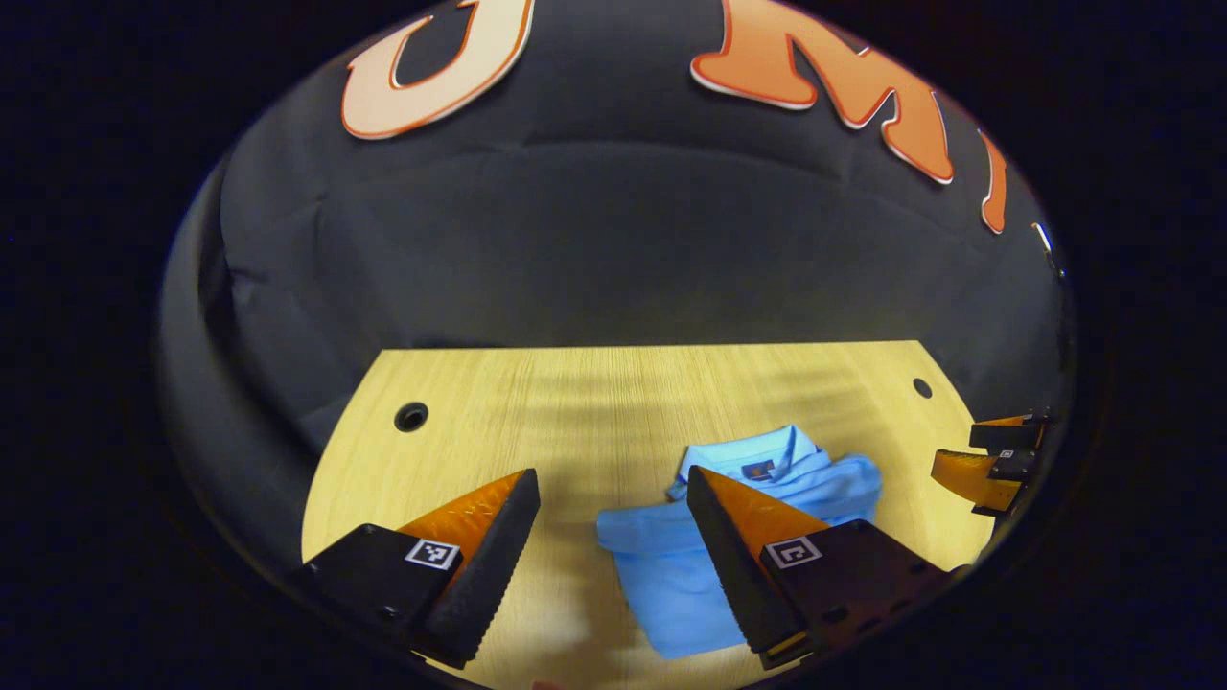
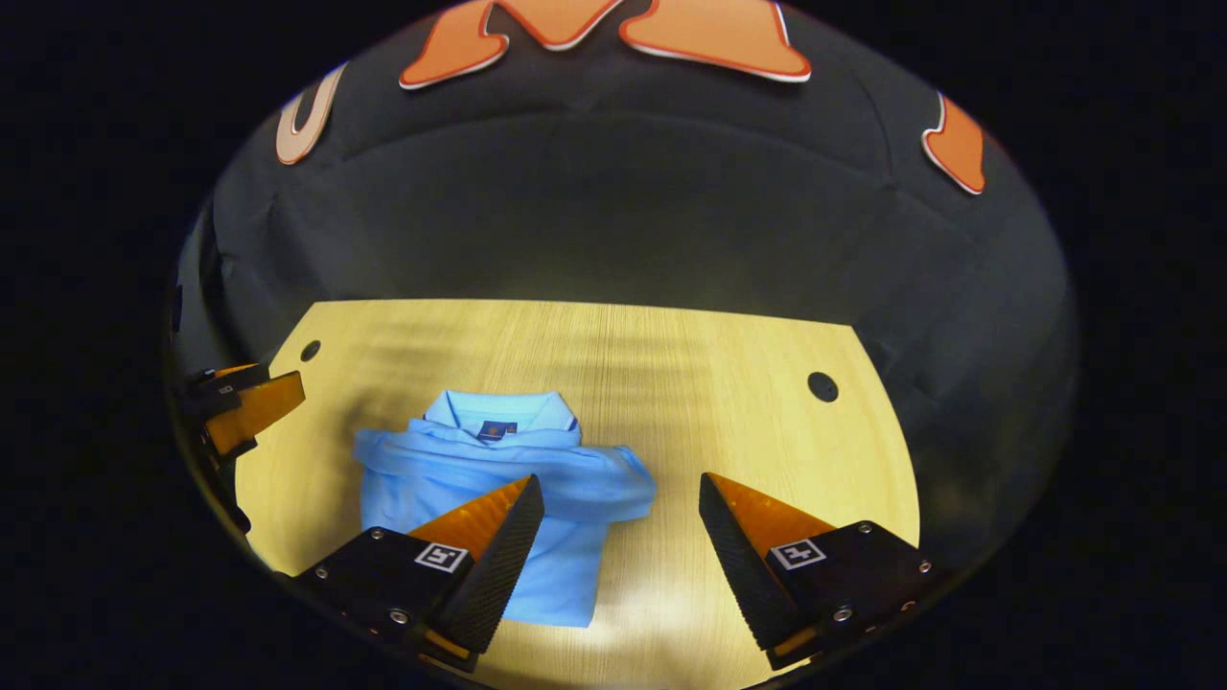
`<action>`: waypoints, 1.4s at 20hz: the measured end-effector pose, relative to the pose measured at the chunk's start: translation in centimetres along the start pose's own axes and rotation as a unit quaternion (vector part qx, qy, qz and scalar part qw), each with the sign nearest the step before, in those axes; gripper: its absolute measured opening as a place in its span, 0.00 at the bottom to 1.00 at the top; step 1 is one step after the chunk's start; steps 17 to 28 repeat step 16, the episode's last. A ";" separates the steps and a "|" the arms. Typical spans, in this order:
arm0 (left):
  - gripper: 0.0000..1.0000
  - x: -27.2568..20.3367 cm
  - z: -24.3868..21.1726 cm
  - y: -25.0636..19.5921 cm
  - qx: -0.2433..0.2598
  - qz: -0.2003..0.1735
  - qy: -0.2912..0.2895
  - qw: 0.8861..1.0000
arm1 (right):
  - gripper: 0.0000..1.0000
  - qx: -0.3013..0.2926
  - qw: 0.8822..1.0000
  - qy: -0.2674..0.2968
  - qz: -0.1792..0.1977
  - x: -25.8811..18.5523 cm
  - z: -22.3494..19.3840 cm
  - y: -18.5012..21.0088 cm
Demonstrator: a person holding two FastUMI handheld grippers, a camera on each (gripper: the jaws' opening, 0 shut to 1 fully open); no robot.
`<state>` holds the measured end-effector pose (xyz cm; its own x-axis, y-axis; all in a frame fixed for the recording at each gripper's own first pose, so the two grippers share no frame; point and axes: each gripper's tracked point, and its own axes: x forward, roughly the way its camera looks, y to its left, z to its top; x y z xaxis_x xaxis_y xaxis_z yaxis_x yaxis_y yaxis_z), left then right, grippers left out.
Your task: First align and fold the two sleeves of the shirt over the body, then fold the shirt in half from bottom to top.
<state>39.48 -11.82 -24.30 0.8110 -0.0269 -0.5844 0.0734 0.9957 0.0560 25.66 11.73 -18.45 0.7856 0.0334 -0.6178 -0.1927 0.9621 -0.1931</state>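
Observation:
A light blue polo shirt (image 1: 661,556) (image 2: 498,479) lies on the wooden table (image 1: 575,402) (image 2: 671,364), collar toward the far wall. Both sleeves are folded across its chest and the body below looks narrow. My left gripper (image 1: 613,489) hovers open above the table, its right finger over the shirt's middle, nothing between the fingers. My right gripper (image 2: 621,494) is open too, its left finger over the shirt's lower right part. The right gripper (image 1: 992,460) also appears at the right edge of the left gripper view, and the left gripper (image 2: 240,402) at the left edge of the right gripper view.
The table has round cable holes (image 1: 410,416) (image 1: 922,387) (image 2: 822,386) (image 2: 310,351) near its far corners. Black cloth wall rises behind the table's far edge. Bare wood surrounds the shirt on all sides.

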 end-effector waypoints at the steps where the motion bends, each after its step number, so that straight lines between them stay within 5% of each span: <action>1: 1.00 -1.4 1.1 0.1 0.007 0.002 -0.017 1.000 | 0.99 0.001 1.000 -0.013 -0.001 -1.4 0.4 -0.1; 9: 1.00 -14.0 9.3 1.8 -0.031 -0.025 -0.136 0.990 | 0.98 0.021 0.992 -0.125 0.008 -12.6 3.2 -1.5; 16: 1.00 -22.6 11.5 3.6 -0.057 -0.023 -0.232 0.971 | 0.98 0.046 0.977 -0.209 0.000 -19.9 3.4 -3.2; 28: 1.00 -22.6 11.5 3.6 -0.057 -0.023 -0.232 0.971 | 0.98 0.046 0.977 -0.209 0.000 -19.9 3.4 -3.2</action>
